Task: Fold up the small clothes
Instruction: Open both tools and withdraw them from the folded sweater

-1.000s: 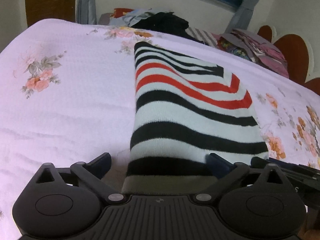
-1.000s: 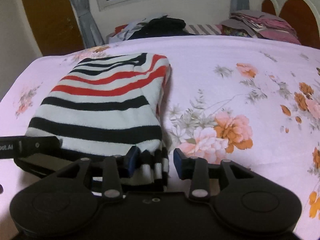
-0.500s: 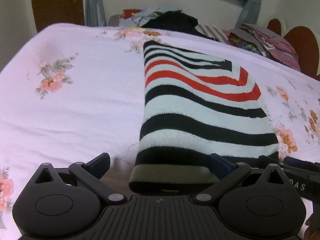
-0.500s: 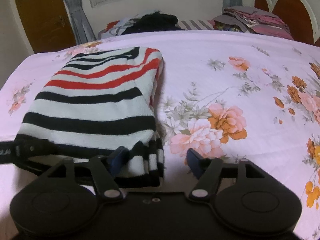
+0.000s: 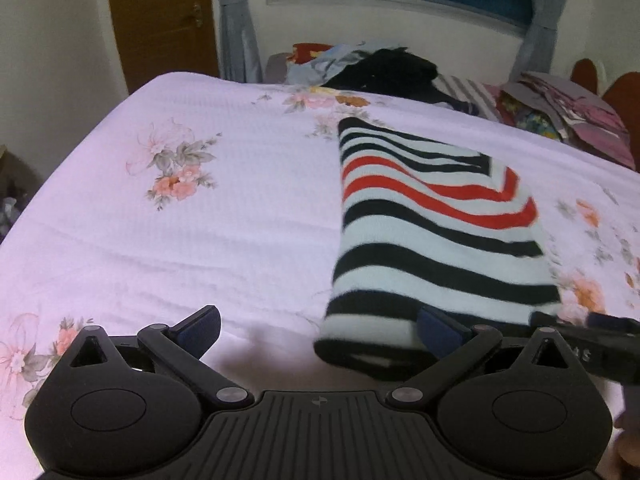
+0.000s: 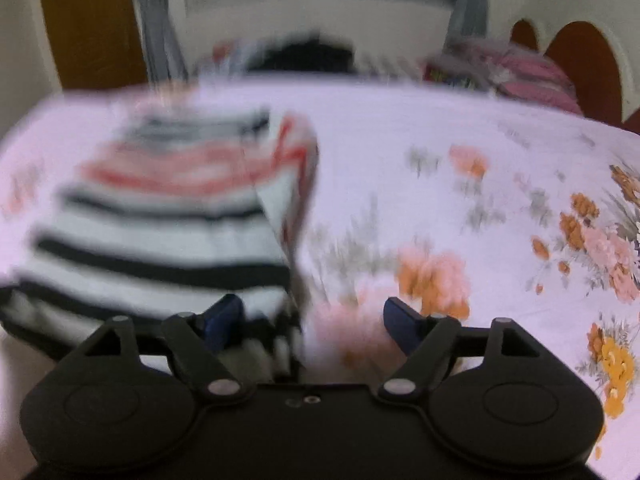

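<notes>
Left gripper (image 5: 316,330), bottom of frame: jaws wide, empty. Striped sweater (image 5: 420,232), centre-right on bed (image 5: 200,240), lies folded. Right gripper (image 6: 314,318): jaws just opening, wide, sweater edge between, unpinched. Fold looks done; further garments in the clothes pile (image 5: 384,68), upper centre, likely remain.

Wide bed (image 5: 248,216) under a pale lilac waffle-textured sheet printed with pink and orange flower sprays (image 6: 432,280). Lying flat on it, right of centre in the left wrist view, a folded knit garment in white with black and red stripes (image 5: 432,240), long edge running toward the far side. Along the far edge, against the wall below the window, a loose heap of mixed clothes, dark and pale blue (image 5: 372,68), and further right a stack of pink and patterned fabrics (image 5: 568,116).
</notes>
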A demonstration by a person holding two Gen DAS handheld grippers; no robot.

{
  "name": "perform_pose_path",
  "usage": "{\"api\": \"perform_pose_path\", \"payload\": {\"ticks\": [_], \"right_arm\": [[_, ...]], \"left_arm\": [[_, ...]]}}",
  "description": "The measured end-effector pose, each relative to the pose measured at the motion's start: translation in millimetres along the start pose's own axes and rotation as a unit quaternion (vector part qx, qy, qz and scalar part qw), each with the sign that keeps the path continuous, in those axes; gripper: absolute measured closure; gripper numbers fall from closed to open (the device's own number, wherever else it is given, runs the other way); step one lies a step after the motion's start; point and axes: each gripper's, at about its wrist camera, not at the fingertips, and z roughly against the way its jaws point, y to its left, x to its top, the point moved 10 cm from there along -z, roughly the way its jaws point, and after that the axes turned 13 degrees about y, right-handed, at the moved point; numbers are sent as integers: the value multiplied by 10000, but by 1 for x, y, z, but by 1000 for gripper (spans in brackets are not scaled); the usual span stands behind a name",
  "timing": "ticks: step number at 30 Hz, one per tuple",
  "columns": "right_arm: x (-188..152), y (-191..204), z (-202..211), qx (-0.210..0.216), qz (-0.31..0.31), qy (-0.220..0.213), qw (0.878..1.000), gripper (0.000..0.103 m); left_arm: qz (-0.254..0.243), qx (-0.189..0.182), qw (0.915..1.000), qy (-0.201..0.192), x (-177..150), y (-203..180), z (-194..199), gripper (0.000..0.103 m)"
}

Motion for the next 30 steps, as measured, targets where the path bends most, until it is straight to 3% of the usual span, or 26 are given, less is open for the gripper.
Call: {"api": "perform_pose_path", "payload": {"ticks": [3, 6, 14, 17, 20, 30], "right_arm": [[-7, -3, 31, 425, -233, -348, 9982, 21], [-21, -4, 59, 562, -134, -517, 9970, 14], [-71, -8, 132, 1207, 50, -528, 9913, 4], [-94, -8, 174, 1187, 283, -724, 9899, 0], [-114, -11, 216, 868, 565, -925, 9903, 0], [-161, -26, 340, 609, 647, -1812, 9794, 0]], "left_arm": [[-129, 37, 9997, -184, -8, -4, 24, 0], [-134, -15, 9996, -264, -20, -7, 48, 0], [-95, 9, 9993, -366, -70, -9, 117, 0], [-120, 52, 9988, -476, -91, -9, 147, 0], [-83, 49, 9981, -613, -112, -5, 182, 0], [54, 119, 9947, -1018, -173, 16, 272, 0]]}}
